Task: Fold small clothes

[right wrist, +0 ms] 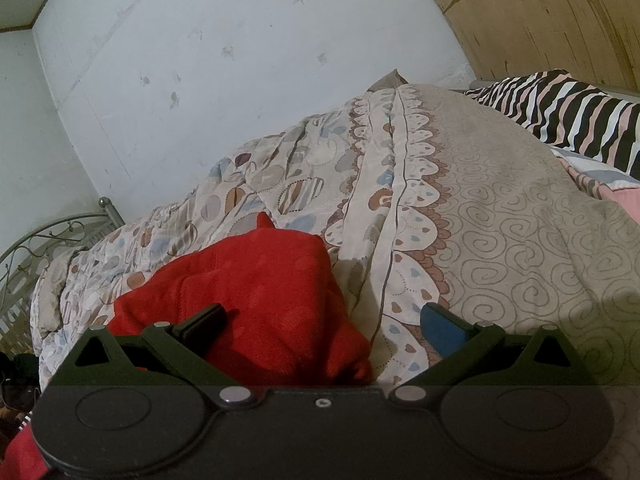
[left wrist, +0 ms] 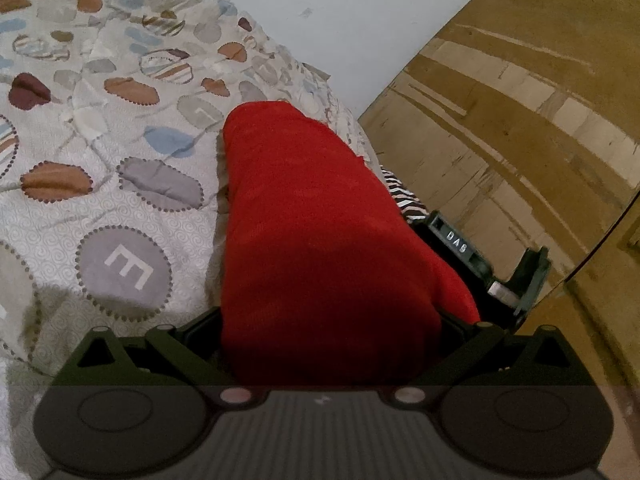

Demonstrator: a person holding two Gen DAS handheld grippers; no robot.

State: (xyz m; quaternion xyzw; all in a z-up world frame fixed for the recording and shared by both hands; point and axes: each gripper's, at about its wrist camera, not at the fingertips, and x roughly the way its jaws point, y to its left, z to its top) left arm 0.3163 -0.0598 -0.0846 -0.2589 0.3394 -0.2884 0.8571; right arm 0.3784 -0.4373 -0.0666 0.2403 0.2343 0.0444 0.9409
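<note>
Fingers of left gripper (left wrist: 332, 320) buried under red cloth (left wrist: 320, 232), grip state unclear; right gripper (right wrist: 324, 320) released, cloth at its 11 o'clock on bed quilt (right wrist: 500, 220).

Red cloth (left wrist: 320, 232) drapes over the left claw (left wrist: 332, 344), above the bedspread (left wrist: 120, 184).

L black two-finger gripper (left wrist: 332, 320) is sitting buried under cloth, fingers hidden, jaw state unclear. R black two-finger gripper (right wrist: 326, 320) is hanging w/ jaws spread wide, gripping nothing.
</note>
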